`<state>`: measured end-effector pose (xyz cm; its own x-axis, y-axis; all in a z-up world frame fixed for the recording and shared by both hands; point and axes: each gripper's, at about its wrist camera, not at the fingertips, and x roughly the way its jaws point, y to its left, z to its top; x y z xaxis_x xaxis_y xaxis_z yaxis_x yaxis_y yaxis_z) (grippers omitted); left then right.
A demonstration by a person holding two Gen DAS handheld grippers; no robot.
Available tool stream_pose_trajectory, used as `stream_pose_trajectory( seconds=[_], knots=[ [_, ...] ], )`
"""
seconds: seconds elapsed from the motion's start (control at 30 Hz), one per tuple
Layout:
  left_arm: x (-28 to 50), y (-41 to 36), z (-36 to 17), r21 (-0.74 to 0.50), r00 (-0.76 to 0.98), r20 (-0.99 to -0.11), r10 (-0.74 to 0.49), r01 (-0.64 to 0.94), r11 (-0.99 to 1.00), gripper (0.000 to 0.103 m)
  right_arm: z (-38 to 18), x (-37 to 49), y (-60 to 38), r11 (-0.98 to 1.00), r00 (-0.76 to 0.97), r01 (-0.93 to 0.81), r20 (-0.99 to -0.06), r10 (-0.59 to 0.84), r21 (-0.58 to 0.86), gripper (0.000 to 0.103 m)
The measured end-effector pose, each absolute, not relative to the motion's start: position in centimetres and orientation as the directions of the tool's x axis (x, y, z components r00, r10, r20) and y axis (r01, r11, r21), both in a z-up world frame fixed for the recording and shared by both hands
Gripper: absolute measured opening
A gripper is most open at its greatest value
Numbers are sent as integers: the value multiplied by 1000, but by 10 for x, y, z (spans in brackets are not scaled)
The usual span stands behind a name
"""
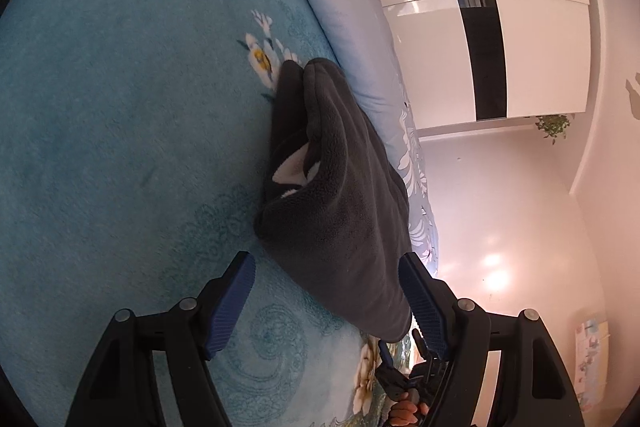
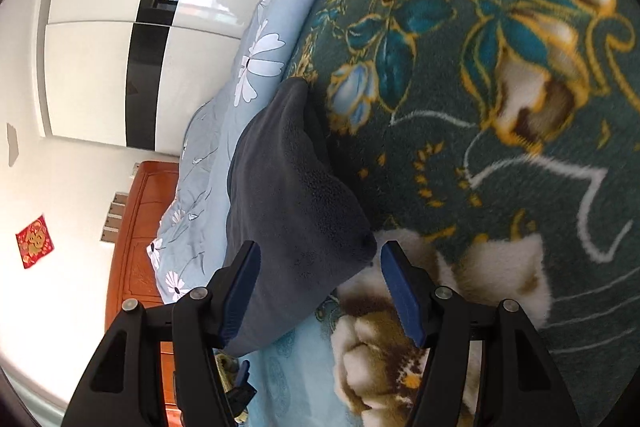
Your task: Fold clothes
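A bed with a teal floral blanket (image 1: 120,107) fills both views, a pale quilt (image 2: 240,87) and white wardrobe (image 1: 540,59) behind. The dark fleece (image 1: 340,195) lies bunched along the blanket's edge, near the quilt, reaching between both grippers. Your left gripper (image 1: 328,299) and right gripper (image 2: 320,291) both have jaws spread wide, grasping nothing. Before folding, I'd take one corner in each, lift and spread the fleece flat; it looks soft and likely to slump.

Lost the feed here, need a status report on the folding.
Left gripper open, right gripper open, both straddling the garment's near end. Dark fleece garment bunched on the blanket. Nothing in the way.
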<state>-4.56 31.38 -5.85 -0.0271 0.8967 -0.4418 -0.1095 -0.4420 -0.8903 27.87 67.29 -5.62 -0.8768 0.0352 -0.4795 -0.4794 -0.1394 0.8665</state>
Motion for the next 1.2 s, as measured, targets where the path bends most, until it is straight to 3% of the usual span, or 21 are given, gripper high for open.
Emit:
stream_pose_trajectory(
  seconds=[0.2,0.43,0.47,0.53,0.57,0.7,0.93,1.2],
  knots=[
    [-60,345,-64,-851,-88,-506,858,-111,-514,78,-55,259,675,-137,-872,-488,-476,114,862,71],
    [-76,355,-70,-854,-121,-497,860,-110,-509,76,-51,244,685,-146,-883,-461,-436,176,875,71],
    [-76,356,-70,-855,-122,-493,861,-114,-506,75,-51,244,685,-144,-885,-455,-428,183,879,69],
    [-76,353,-69,-856,-128,-491,862,-112,-504,66,-51,245,686,-144,-888,-448,-419,192,883,53],
    [-76,352,-69,-855,-132,-493,860,-110,-507,60,-50,245,686,-147,-888,-448,-419,190,882,37],
    [-69,347,-62,-847,-158,-505,849,-103,-522,41,-43,246,685,-161,-889,-452,-428,162,877,26],
    [-36,302,-33,-835,-138,-526,839,-104,-541,37,-7,273,654,-212,-899,-439,-426,106,873,24],
    [37,205,-28,-834,-62,-527,847,-151,-530,37,-13,350,583,-205,-905,-417,-425,7,885,24]
  ],
)
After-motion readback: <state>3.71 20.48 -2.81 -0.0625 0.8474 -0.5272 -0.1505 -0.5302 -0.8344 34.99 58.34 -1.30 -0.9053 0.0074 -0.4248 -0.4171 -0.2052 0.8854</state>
